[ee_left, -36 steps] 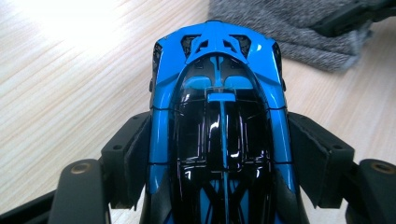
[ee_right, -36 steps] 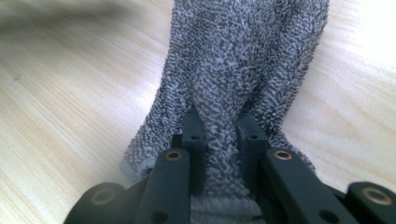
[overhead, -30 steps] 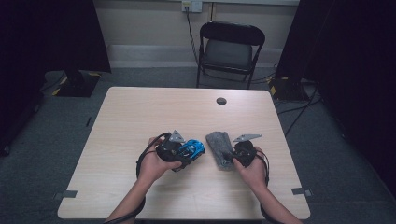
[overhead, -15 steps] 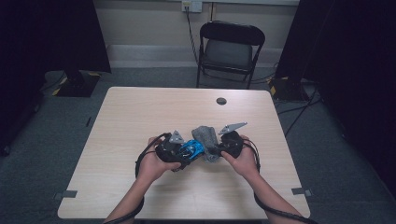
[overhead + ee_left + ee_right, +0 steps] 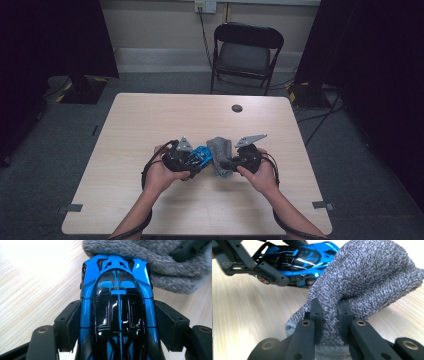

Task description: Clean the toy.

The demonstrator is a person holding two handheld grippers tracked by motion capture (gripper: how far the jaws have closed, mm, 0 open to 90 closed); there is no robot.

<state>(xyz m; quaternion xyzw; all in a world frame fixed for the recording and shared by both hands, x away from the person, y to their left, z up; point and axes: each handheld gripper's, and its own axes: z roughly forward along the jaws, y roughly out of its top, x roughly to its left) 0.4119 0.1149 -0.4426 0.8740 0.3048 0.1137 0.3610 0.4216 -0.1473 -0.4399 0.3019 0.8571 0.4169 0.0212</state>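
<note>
A blue and black toy car (image 5: 116,312) is sitting clamped by its flanks in the left gripper (image 5: 186,157), just above the near middle of the pale wooden table (image 5: 150,125), its long axis running straight out along the jaws so that its far end is pressing into a grey knitted sock (image 5: 367,280). The right gripper (image 5: 329,315) is pinching a fold of that sock tightly between its pads and holding it up directly ahead of the car, the two tools facing each other nose to nose. Any bagging or wiping of the car looks to depend on that head-on line. One car, one sock and two grippers are in play; beyond them a small dark disc (image 5: 236,108) is lying on the tabletop, and one folding chair (image 5: 245,55) is standing behind.
</note>
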